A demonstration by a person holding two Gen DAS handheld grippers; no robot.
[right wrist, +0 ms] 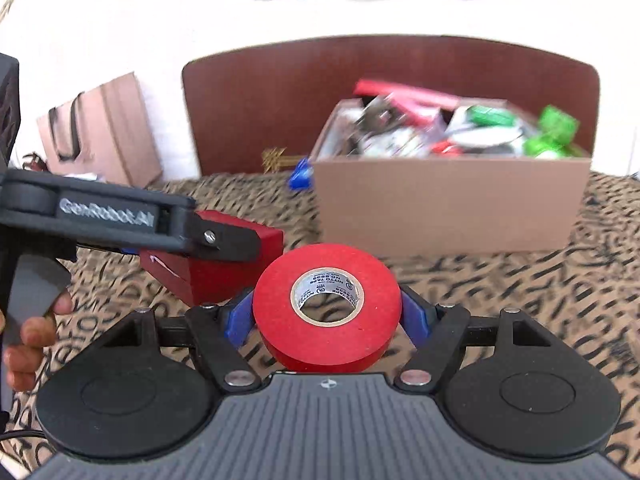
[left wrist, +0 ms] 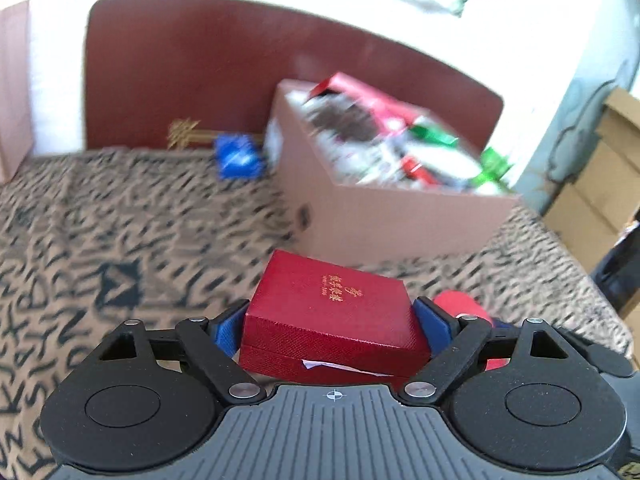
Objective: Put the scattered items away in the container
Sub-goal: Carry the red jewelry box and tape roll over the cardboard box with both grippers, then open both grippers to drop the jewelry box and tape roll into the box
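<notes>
We're over the bedspread (right wrist: 520, 300), a soft tan fabric with black squiggle print, and it gives the loose things a cushioned place to lie. At twelve o'clock stands the dark red-brown headboard (right wrist: 280, 92), smooth and curved at its corners. Against it, toward one o'clock, sits our container, the cardboard box (right wrist: 448, 208): plain matte walls, open top, already heaped with shiny wrappers in green, red and white, blurred too much to name singly. Its fullness suggests we're well along, we'd judge.

Now the carried pieces. Our left gripper (left wrist: 330, 320) has its blue-padded jaws clamped on the sides of the red jewellery case (left wrist: 328, 308), a hinged square case with fine woven-grain covering and gold lettering on the lid; a white slip of paper pokes from its seam. We hold it lid-up, presumably so it stays closed on the way over.

Our right gripper (right wrist: 327, 312) has its jaws squeezed against the rim of the red tape roll (right wrist: 327, 308), smooth glossy vinyl around a printed white core, held flat with the hole facing up. Both loads hang short of the box, at its six o'clock side. Behind the box's left corner, a small blue packet (right wrist: 301, 176) is lying on the bedspread.
</notes>
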